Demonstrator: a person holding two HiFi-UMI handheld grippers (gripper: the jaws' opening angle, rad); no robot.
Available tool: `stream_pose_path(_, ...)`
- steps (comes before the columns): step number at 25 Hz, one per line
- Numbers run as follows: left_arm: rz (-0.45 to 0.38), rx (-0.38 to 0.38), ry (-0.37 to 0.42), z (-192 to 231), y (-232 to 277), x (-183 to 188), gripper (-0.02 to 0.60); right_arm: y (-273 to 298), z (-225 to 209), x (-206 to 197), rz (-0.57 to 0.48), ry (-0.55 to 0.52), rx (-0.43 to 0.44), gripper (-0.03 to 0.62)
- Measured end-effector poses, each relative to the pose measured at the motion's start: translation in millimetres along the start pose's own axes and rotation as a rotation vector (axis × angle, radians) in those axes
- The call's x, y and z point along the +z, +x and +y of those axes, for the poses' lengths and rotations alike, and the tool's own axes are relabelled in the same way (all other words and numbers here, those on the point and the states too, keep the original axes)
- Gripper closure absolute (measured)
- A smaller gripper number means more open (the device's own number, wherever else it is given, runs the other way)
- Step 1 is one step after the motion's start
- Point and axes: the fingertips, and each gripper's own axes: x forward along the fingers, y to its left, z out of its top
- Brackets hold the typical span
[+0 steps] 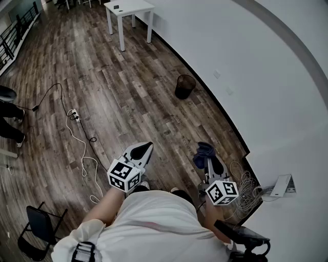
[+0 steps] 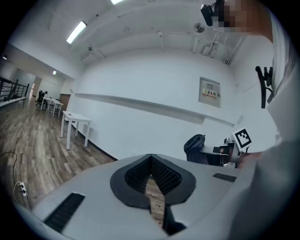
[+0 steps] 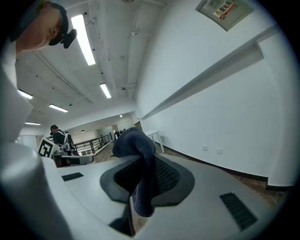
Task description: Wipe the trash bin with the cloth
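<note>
Black round mesh trash bin is standing upright on the wood-plank floor, just beside the curved white wall and well apart from both grippers. Dark blue crumpled cloth is sitting pinched in the right gripper. Its jaws are clamping the cloth, one fold hanging down between them and a bunch bulging over the tips. Left gripper is hovering above the floor with jaws pressed together, nothing between them. Loose white cable is lying across the floor to the left. White square table is standing farther along the wall.
</note>
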Motion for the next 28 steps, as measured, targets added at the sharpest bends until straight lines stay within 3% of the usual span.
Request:
stream_pose_path(7, -0.012, -0.002, -0.016, 46.3, -2.8, 5.7, 0.572, 43.5, 23.6, -0.6, -0.008, 0.01, 0.019, 0.536)
stream_pose_path(12, 0.009, 0.021, -0.056, 69.2, 19.0, 0.3, 0.572, 78.6, 12.3, -7.5, 0.029, 0.024, 0.035, 0.536)
stream_pose_path(18, 0.03, 0.039, -0.043, 80.0, 82.0, 13.3, 0.572, 133.3, -40.2, 9.8, 0.035, 0.048, 0.049, 0.536)
stream_pose_path(23, -0.02, 0.046, 0.011, 84.8, 150.0, 52.5, 0.572, 174.8, -95.2, 37.2, 0.01, 0.055, 0.056, 0.536)
stream_pose_path(28, -0.01, 0.057, 0.041, 84.1, 213.8, 80.4, 0.572, 210.9, -152.3, 63.6, -0.015, 0.073, 0.059, 0.536)
